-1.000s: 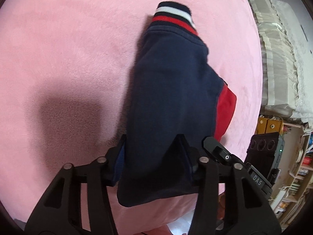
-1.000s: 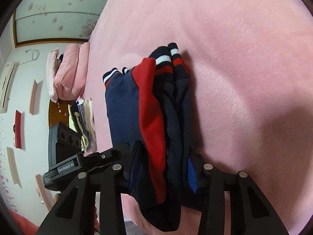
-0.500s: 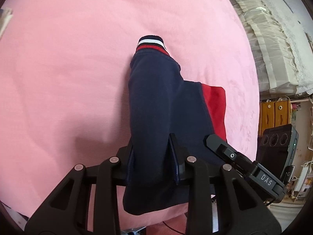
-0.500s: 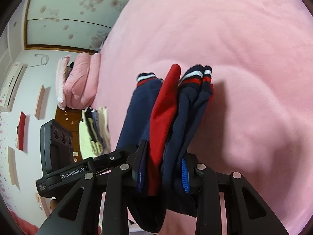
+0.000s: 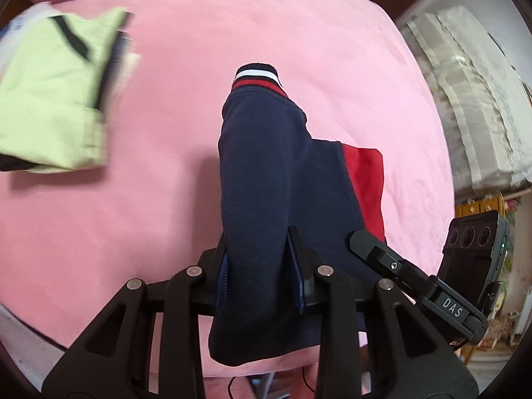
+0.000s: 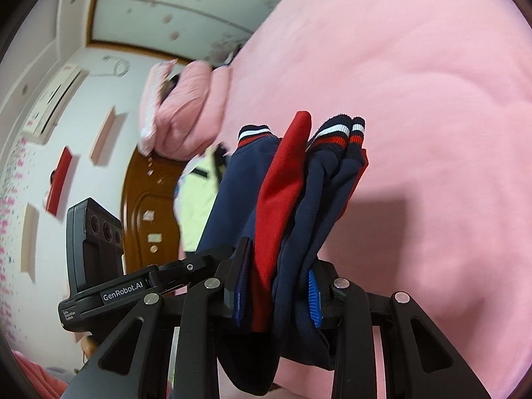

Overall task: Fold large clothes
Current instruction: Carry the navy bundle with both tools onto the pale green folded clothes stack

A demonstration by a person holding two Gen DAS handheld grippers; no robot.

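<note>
Nearest in the left wrist view, the left gripper (image 5: 259, 266) is clamping a fold of the navy garment (image 5: 266, 179), its two fingers (image 5: 294, 249) pressing the cloth from either side. The jaws were closing earlier in the last second and are now sitting tight on the fabric. The garment is hanging with its long axis running straight away from the fingers, its near hem bulging out behind them and its striped cuff (image 5: 256, 78) pointing to the far end, over the pink bed (image 5: 166, 216). A red panel (image 5: 365, 179) is showing along its right edge.

In the right wrist view the right gripper (image 6: 276, 286) is doing the same: two fingers (image 6: 314, 296) are squeezing a thicker bundle of the same garment (image 6: 229, 199), navy and red layers stacked edge-on between blue pads, after closing a little within the last second. The bundle is stretching away from the fingers, and three striped cuffs (image 6: 334, 131) are pointing to the far end.

Farther off to the left, one pale green garment (image 5: 53, 106) is lying on the bed, blurred. Beyond it, one pink pillow (image 6: 186, 106) is sitting at the far end of the bed.
</note>
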